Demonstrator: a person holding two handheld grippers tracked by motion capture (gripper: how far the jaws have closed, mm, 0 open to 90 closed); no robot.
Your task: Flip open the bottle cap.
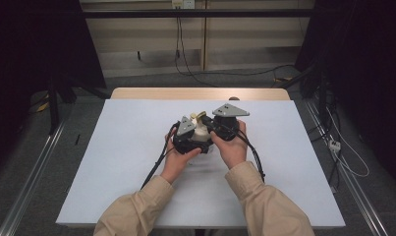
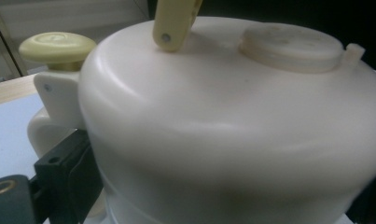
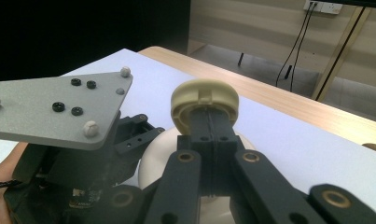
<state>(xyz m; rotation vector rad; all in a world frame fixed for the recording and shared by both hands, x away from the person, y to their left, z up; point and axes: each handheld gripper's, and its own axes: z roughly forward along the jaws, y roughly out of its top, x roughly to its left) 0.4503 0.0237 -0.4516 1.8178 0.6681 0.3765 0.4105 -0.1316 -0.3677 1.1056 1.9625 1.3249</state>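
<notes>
While the left tool (image 1: 194,133) apparently clamps the cream pot (image 2: 232,126), the right tool (image 3: 209,123) pinches its handle (image 3: 204,100)

White table cover (image 1: 136,147); wooden table edge (image 1: 200,93) beyond; wall socket (image 1: 182,4), cables (image 1: 185,64) behind.

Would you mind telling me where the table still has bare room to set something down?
The white mat is bare left of the left gripper, right of the right gripper, and behind both. Crowding is central, around the cream container.
</notes>
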